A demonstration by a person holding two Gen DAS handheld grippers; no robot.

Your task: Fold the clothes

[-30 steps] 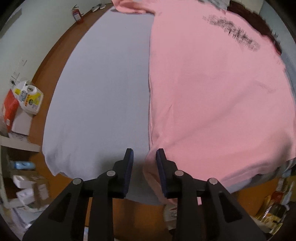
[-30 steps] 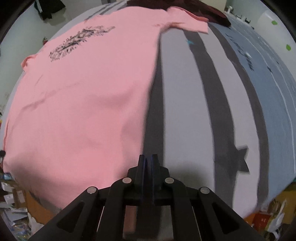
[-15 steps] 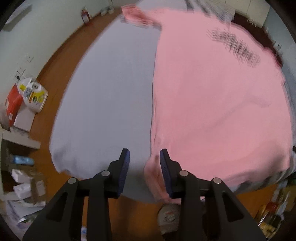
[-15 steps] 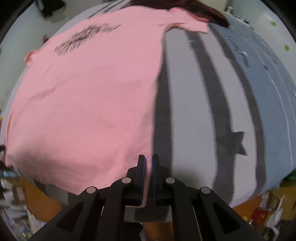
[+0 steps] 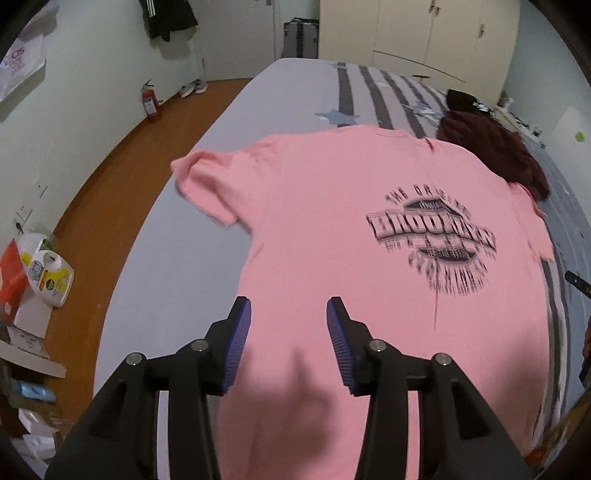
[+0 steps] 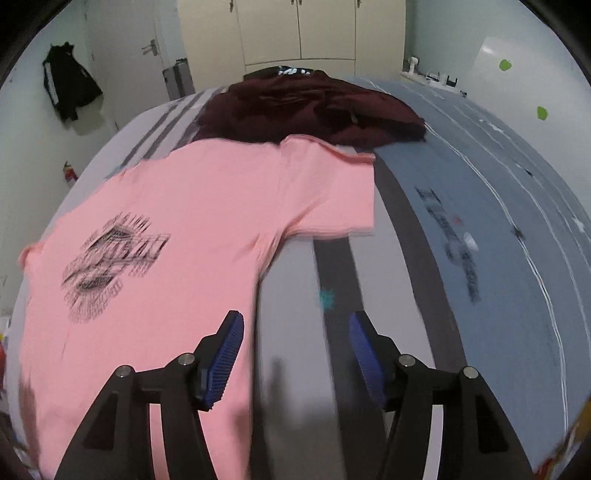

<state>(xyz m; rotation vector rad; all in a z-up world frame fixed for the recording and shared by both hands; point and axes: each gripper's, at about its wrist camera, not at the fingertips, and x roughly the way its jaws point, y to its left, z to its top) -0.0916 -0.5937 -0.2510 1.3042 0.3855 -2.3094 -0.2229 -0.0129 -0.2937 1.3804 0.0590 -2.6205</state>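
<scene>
A pink T-shirt (image 5: 369, 240) with a dark printed logo lies spread flat on the bed, both short sleeves out to the sides. My left gripper (image 5: 289, 345) hangs above the shirt's lower left part, its jaws opening, nothing pinched between the blue pads (image 5: 238, 343). In the right wrist view the same pink T-shirt (image 6: 177, 236) fills the left half. My right gripper (image 6: 295, 360) hovers over the shirt's right side edge and the striped bedsheet (image 6: 480, 258), its jaws opening with only air between them.
A dark maroon garment (image 6: 310, 107) is heaped beyond the shirt's collar, also seen as the maroon garment (image 5: 491, 147) in the left view. Left of the bed are wooden floor (image 5: 110, 177), a fire extinguisher (image 5: 149, 99), a detergent jug (image 5: 48, 273) and boxes. Wardrobe doors (image 6: 295, 29) stand behind.
Both grippers have risen and pulled away from the shirt's bottom hem, now looking over the whole shirt. The right gripper went from shut to wide open; the left opened further.
</scene>
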